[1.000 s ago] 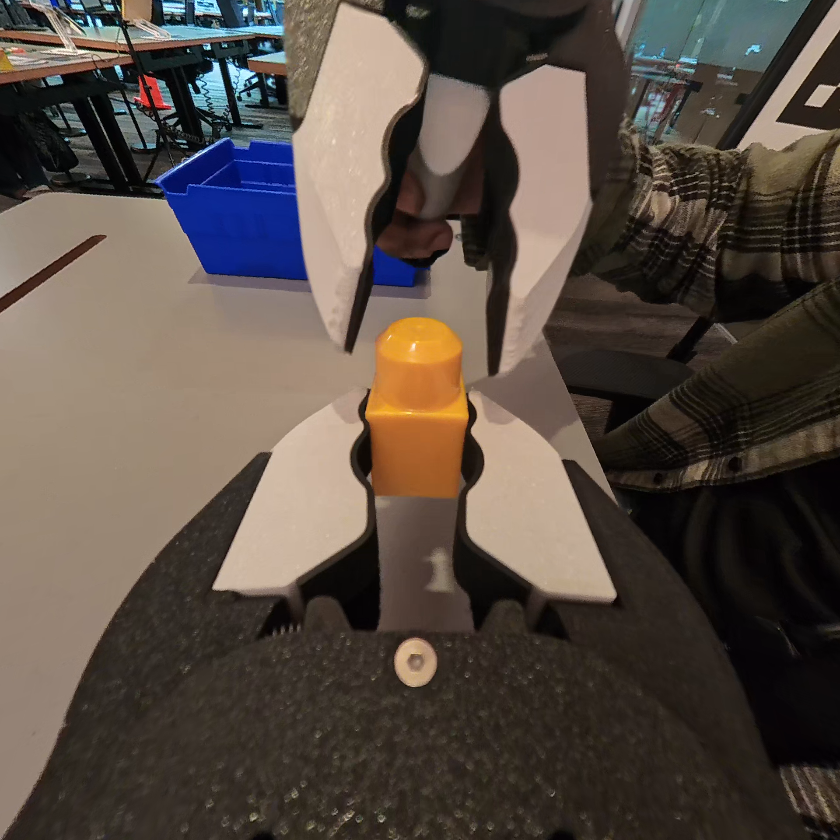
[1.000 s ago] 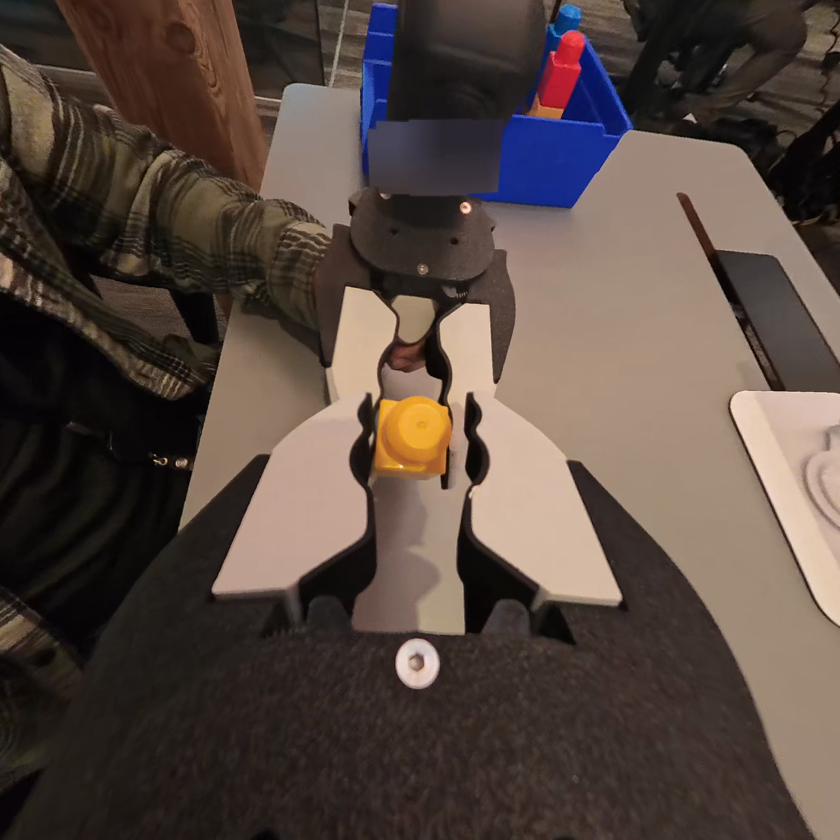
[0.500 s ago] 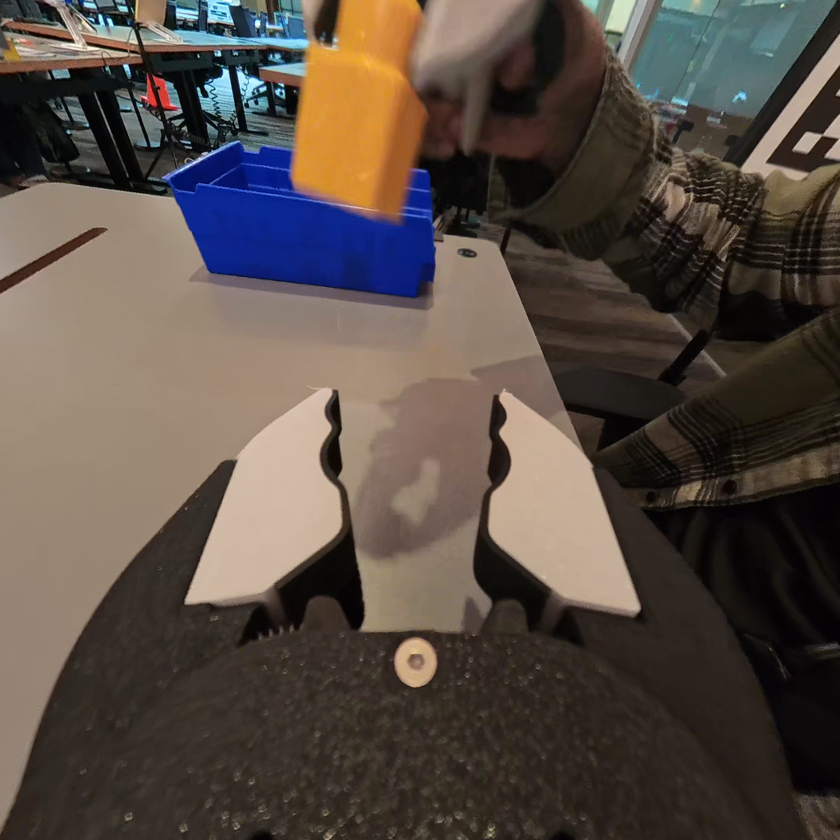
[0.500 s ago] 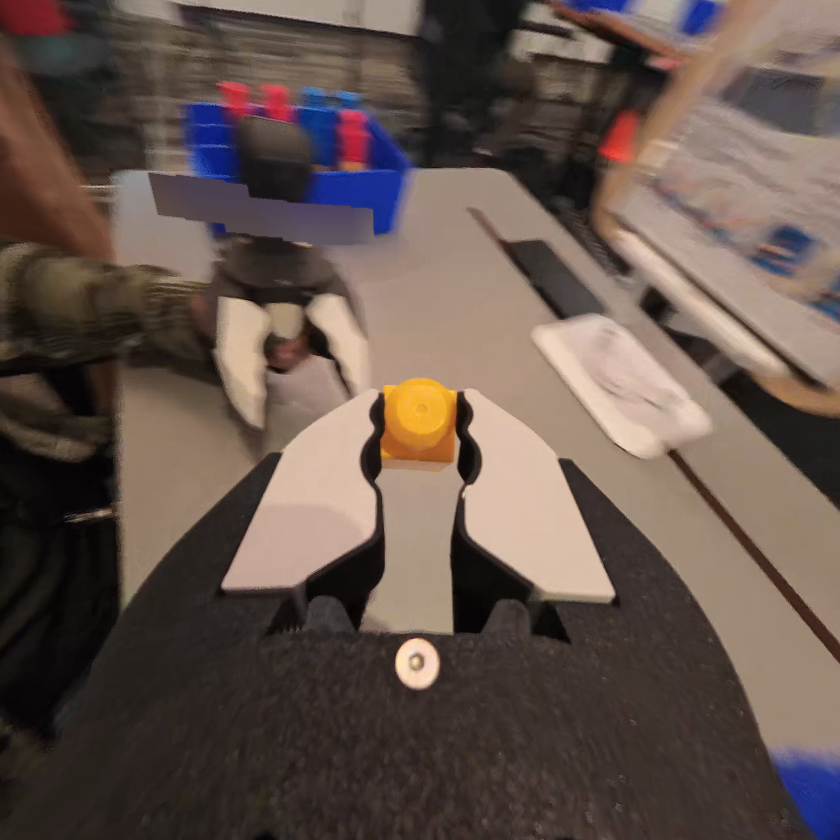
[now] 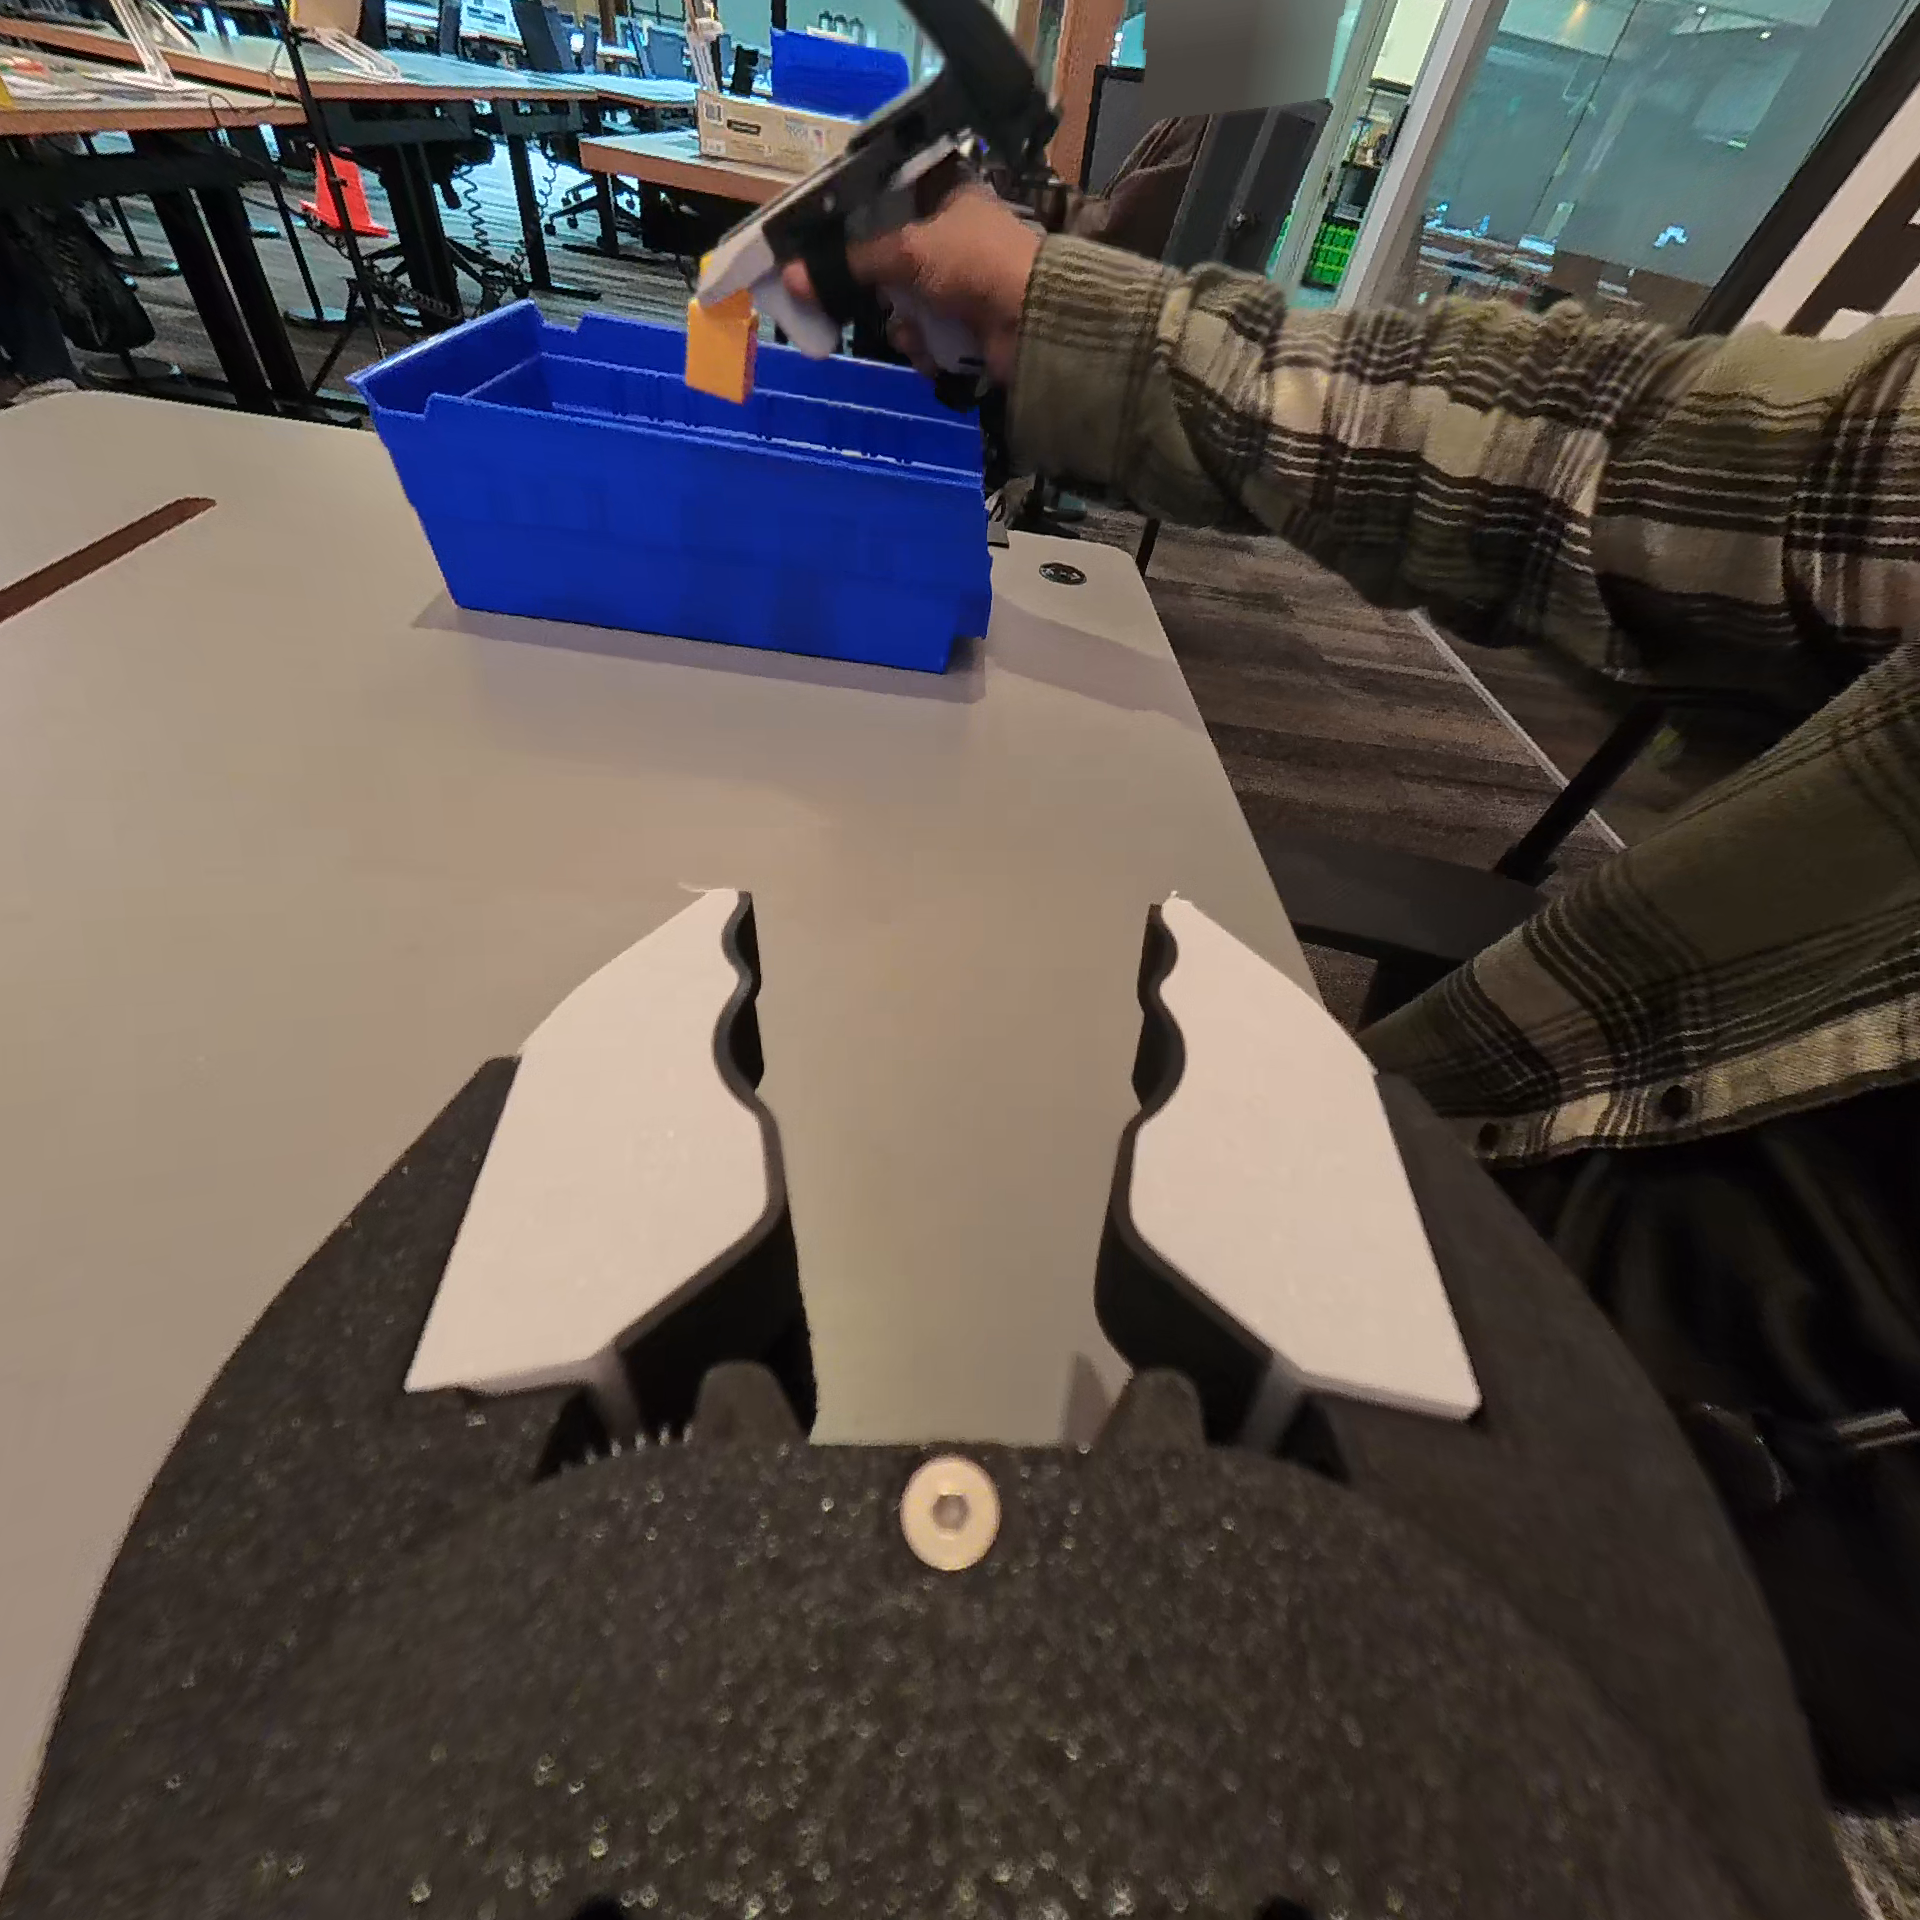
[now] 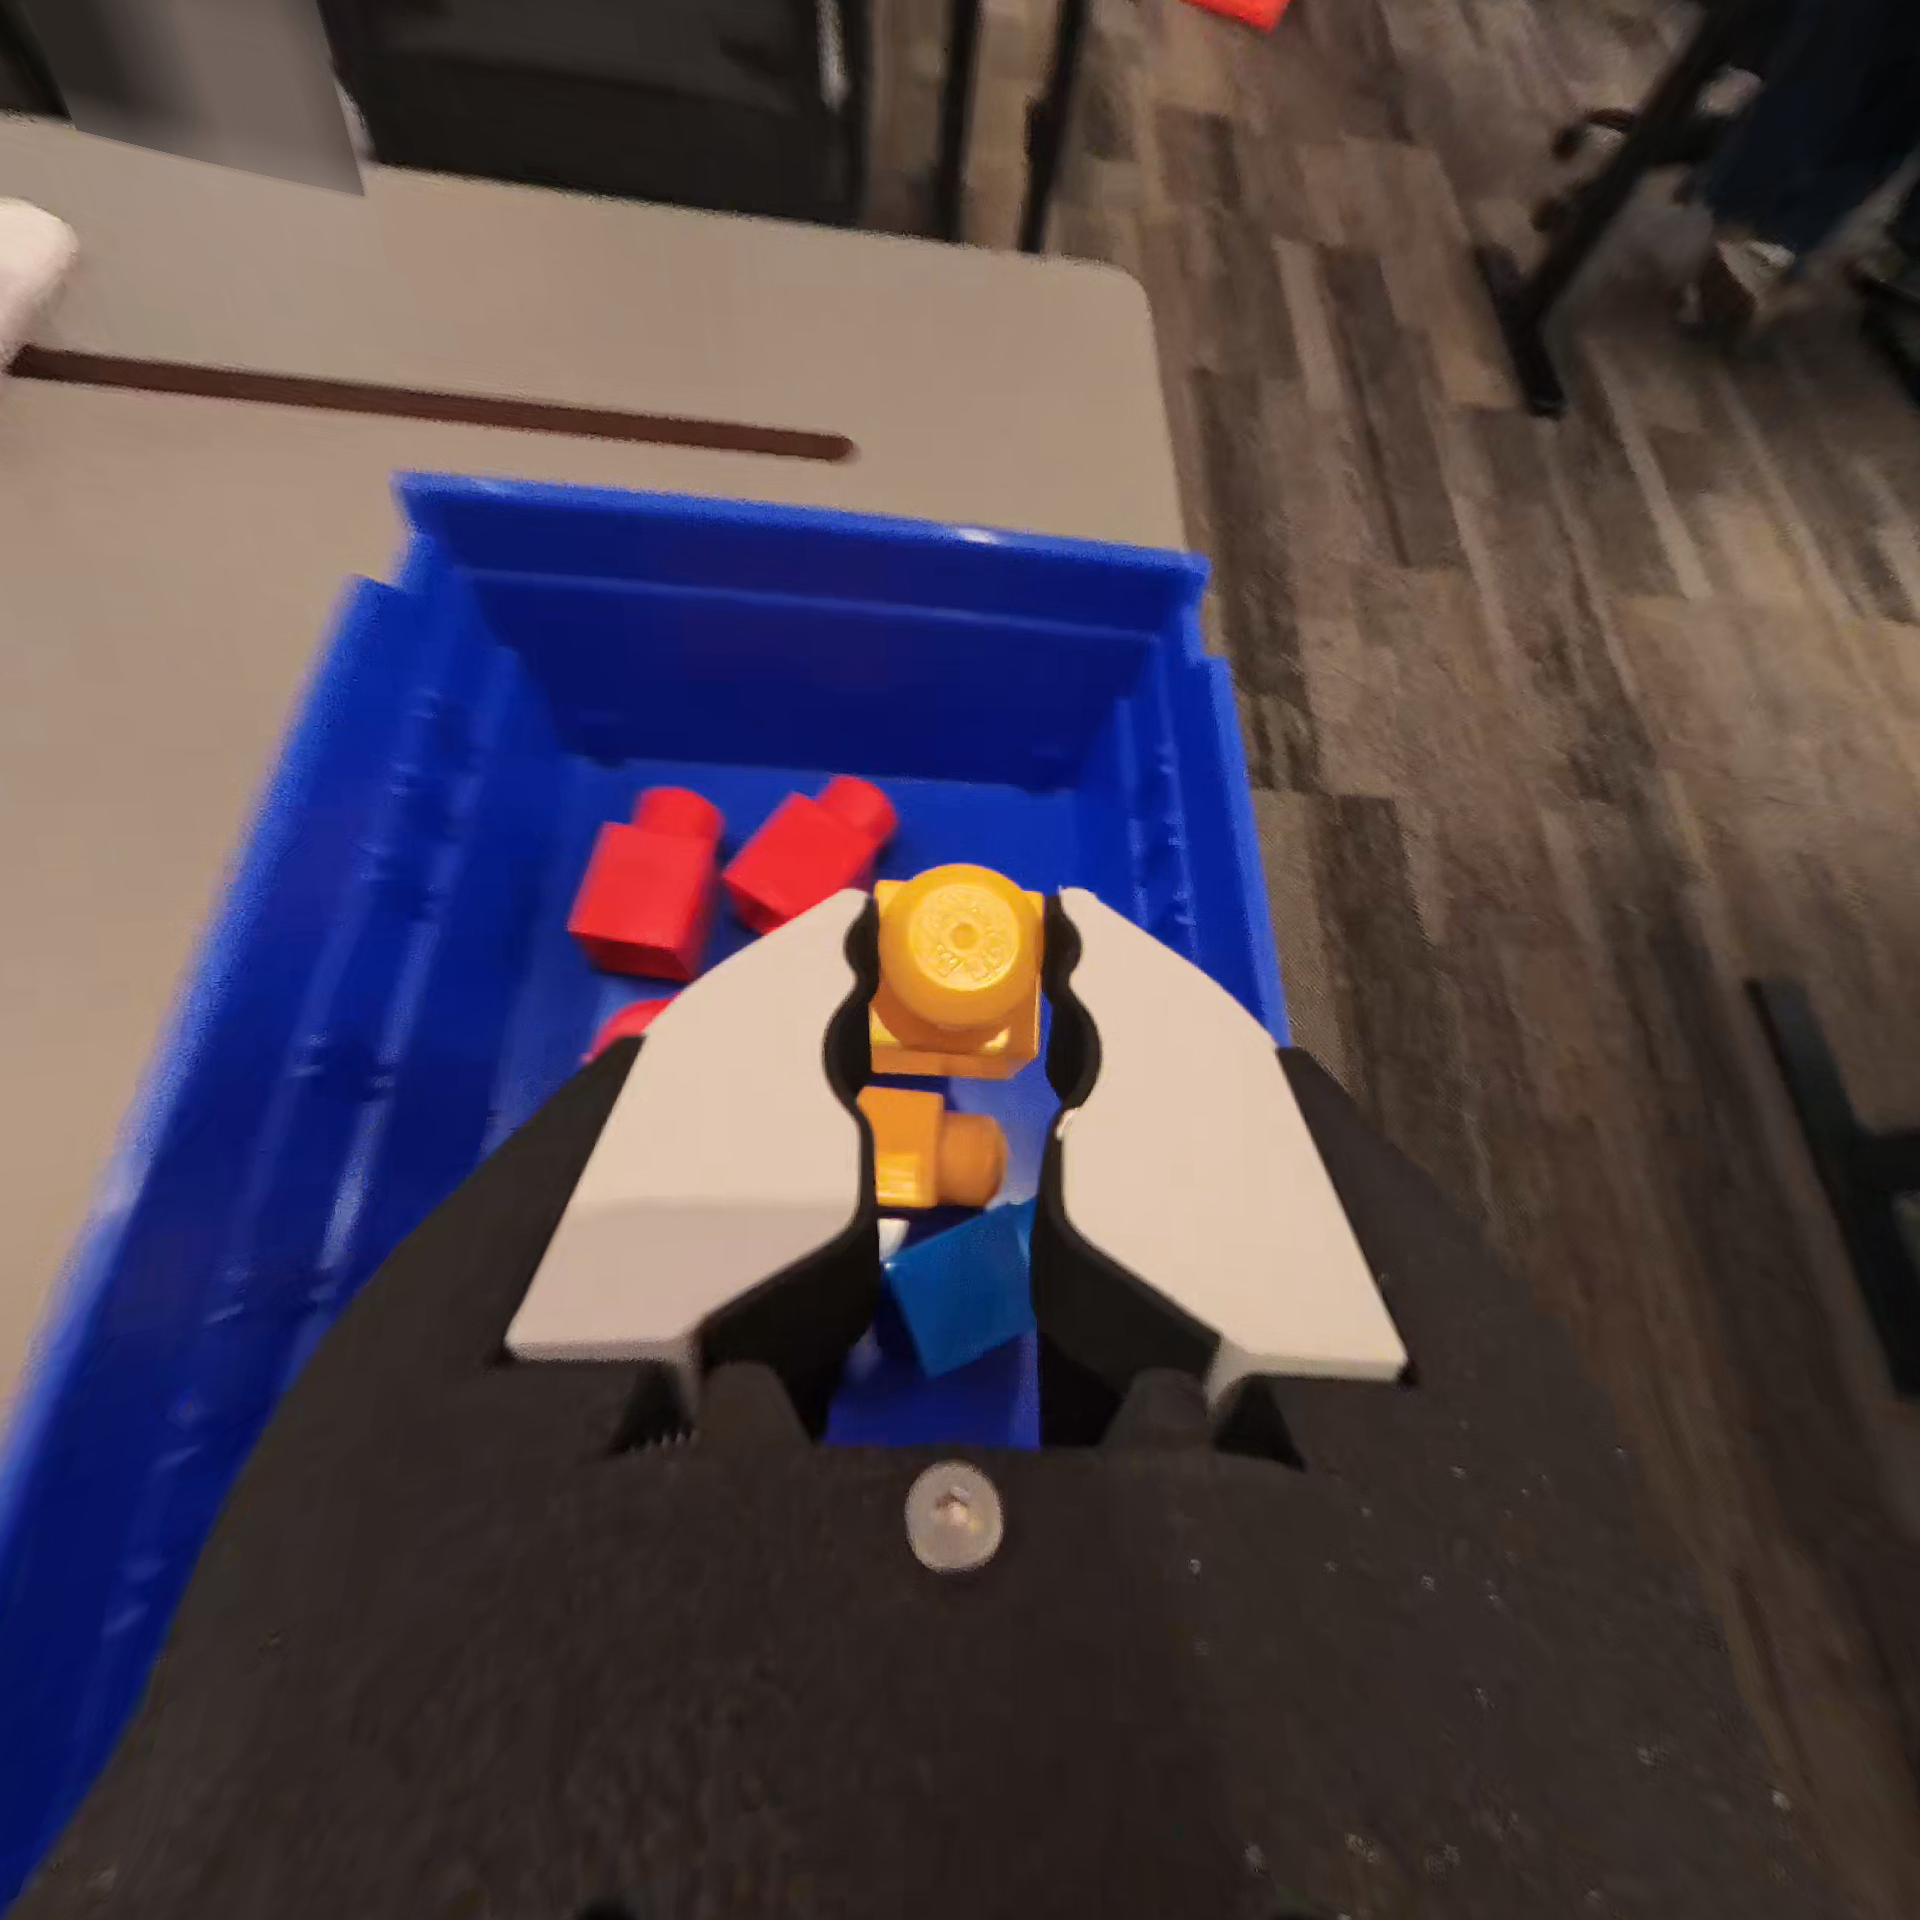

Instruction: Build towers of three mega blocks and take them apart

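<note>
Right gripper (image 6: 961, 940): its pale fingers are pressed against both sides of a single-stud orange plastic block (image 6: 958, 966), stud facing the camera, held in the air over the blue plastic bin (image 6: 790, 623).
Same block, left wrist view: the orange plastic block (image 5: 719, 355) hangs just above the bin's rim (image 5: 665, 426), pinched at its top.
Left gripper (image 5: 948, 914): fingers spread wide, nothing between them, only bare grey desk (image 5: 312, 831).
Bin: stands at the far right corner of the desk.
Bin contents: two red blocks (image 6: 649, 894) (image 6: 810, 852) lying toward the far wall, a second orange block (image 6: 930, 1148) on its side, a blue block (image 6: 961, 1299) nearest the camera.
Partly hidden: another red piece (image 6: 629, 1023) behind the right gripper's left finger.
</note>
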{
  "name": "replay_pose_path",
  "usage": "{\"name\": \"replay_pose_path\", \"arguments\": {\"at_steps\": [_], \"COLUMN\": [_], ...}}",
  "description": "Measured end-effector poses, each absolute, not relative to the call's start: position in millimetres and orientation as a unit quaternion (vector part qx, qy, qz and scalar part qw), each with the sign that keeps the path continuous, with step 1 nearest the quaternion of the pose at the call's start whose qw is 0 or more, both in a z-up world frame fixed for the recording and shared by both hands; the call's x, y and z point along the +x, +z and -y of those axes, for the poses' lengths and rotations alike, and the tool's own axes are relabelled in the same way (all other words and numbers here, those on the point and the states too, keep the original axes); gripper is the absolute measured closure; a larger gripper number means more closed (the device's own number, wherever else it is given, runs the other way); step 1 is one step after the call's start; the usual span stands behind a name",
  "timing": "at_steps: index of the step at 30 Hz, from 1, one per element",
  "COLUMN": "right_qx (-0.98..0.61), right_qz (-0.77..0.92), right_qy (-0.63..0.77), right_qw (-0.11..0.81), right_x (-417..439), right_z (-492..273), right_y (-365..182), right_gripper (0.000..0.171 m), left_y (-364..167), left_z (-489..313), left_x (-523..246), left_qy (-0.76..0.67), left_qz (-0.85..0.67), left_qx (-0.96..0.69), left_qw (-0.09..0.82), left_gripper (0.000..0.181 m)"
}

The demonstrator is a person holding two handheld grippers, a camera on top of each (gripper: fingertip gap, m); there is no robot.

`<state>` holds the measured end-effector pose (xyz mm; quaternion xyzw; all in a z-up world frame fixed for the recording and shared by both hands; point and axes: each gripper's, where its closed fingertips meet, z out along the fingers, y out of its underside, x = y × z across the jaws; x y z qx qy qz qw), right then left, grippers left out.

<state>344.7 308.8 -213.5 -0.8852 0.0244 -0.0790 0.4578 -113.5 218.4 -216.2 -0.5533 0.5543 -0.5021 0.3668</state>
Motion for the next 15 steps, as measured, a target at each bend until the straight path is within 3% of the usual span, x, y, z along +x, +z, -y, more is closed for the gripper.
{"name": "replay_pose_path", "arguments": {"at_steps": [7,8,15], "right_qx": [-0.904,-0.902,-0.865], "right_qz": [-0.061,-0.063,-0.013], "right_qy": [-0.082,-0.085,-0.038], "right_qw": [0.414,0.419,0.5], "right_x": [359,361,314], "right_z": [-316,-316,-302], "right_y": [-255,-255,-192], "right_gripper": [0.141,0.134,0.115], "left_y": [-220,-220,-221], "left_z": [-220,-220,-221], "left_x": [-114,-114,-115], "left_qy": [-0.503,-0.503,-0.5], "left_qz": [-0.553,-0.554,-0.554], "left_qx": [-0.56,-0.559,-0.561], "left_qw": [0.356,0.356,0.358], "left_gripper": [0.113,0.113,0.114]}}
